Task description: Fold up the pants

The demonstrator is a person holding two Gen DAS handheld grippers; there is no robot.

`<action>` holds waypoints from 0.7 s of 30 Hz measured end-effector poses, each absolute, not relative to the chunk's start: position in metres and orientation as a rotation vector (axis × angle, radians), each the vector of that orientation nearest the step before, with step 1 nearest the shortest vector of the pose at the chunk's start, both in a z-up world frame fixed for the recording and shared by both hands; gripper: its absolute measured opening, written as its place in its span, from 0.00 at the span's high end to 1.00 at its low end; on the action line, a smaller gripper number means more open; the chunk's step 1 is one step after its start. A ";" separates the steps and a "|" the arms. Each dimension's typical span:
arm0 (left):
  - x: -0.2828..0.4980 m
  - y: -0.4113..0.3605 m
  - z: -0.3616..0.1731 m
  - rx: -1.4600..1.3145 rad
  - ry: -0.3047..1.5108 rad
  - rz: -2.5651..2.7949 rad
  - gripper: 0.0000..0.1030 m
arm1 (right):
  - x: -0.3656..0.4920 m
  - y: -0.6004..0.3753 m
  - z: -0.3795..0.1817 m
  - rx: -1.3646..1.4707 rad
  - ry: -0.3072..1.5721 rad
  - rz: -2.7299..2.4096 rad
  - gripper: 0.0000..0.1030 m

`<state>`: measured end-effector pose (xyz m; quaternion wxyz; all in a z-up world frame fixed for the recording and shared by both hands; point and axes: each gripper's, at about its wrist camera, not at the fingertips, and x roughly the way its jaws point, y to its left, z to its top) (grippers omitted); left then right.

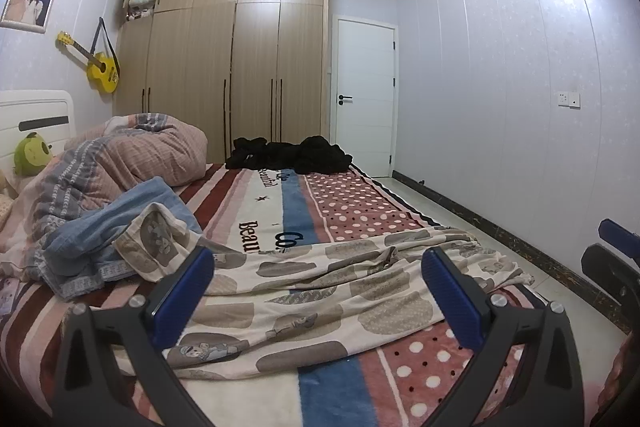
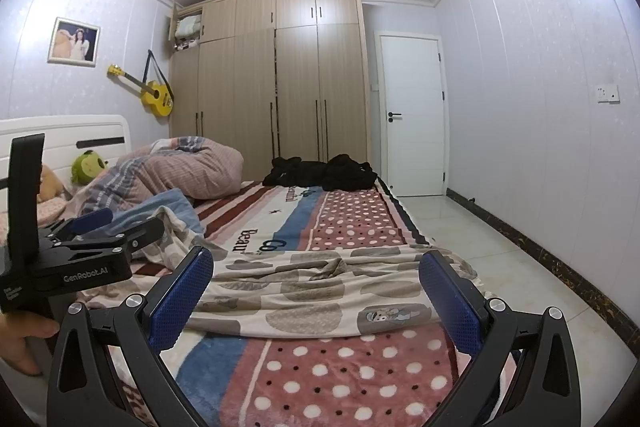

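While lying across the near part of the bed (image 1: 352,203), stretched from left to right, the pants (image 1: 320,291) of cream cloth with grey-brown round patches and small cartoon figures. Rumpled at the middle; one end bunched up at the left beside a blue cloth (image 1: 116,223), the other end reaching the right edge of the bed. Underneath, a striped and dotted blanket in red, white, blue and pink.

Left gripper (image 1: 318,291) held above the pants, blue fingers (image 1: 184,299) spread wide, nothing between them. Right gripper (image 2: 316,295) held likewise over the right part of the pants, fingers (image 2: 452,303) also wide apart and empty. Cannot tell whether any fingertip touches the cloth.

At the far end of the bed, a heap of black clothes (image 1: 288,155). At far left, a rumpled pink quilt (image 1: 132,151) and a green plush toy (image 1: 32,151) near the white headboard. Behind, a wooden wardrobe (image 1: 236,55), a white door (image 1: 364,95), a yellow guitar (image 1: 98,65) on the left wall.
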<state>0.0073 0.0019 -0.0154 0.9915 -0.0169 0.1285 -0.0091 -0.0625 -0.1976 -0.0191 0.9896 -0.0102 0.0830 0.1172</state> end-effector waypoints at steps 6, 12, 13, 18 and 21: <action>0.007 0.002 -0.016 -0.036 0.261 -0.018 0.01 | -0.062 -0.198 -0.019 -0.018 0.167 0.235 0.01; 0.007 0.003 -0.016 -0.037 0.264 -0.015 0.01 | -0.064 -0.197 -0.019 -0.012 0.170 0.236 0.01; 0.007 0.003 -0.017 -0.039 0.265 -0.016 0.01 | -0.065 -0.197 -0.019 -0.012 0.170 0.235 0.01; 0.010 0.004 -0.018 -0.042 0.272 -0.015 0.01 | -0.064 -0.197 -0.018 -0.008 0.173 0.236 0.01; 0.012 0.003 -0.019 -0.040 0.279 -0.012 0.00 | -0.064 -0.197 -0.019 -0.007 0.176 0.234 0.01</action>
